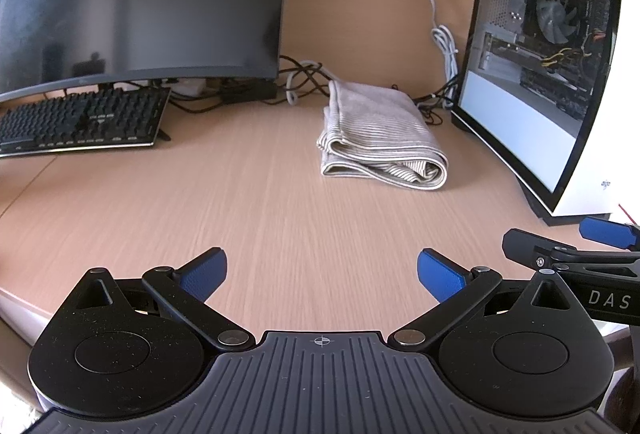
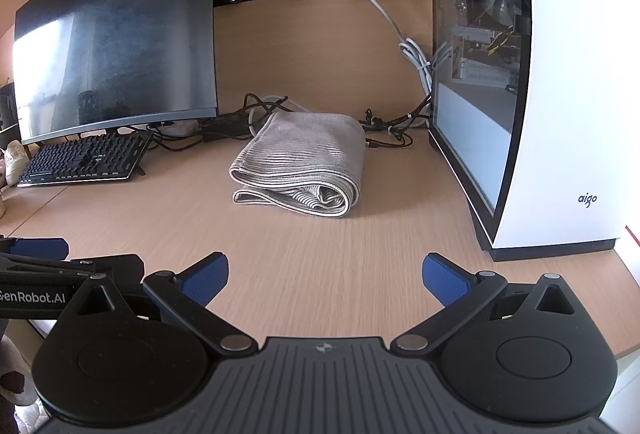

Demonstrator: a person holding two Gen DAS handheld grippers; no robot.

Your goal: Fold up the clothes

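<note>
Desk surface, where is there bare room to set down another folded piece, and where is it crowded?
Bare desk lies between both open tools and the folded striped cloth, and left of the cloth up to the keyboard. The strip behind the cloth is crowded with tangled cables; the gap to the computer case is narrow.

folded garment [image 2: 298,166], desk [image 2: 320,266], right gripper [image 2: 325,280] agape

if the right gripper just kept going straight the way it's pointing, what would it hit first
Most likely the folded striped cloth. The right gripper is open and points over bare desk towards it, nothing between. The cloth sits slightly left of centre, so depth is uncertain; it may clip the right end.
</note>
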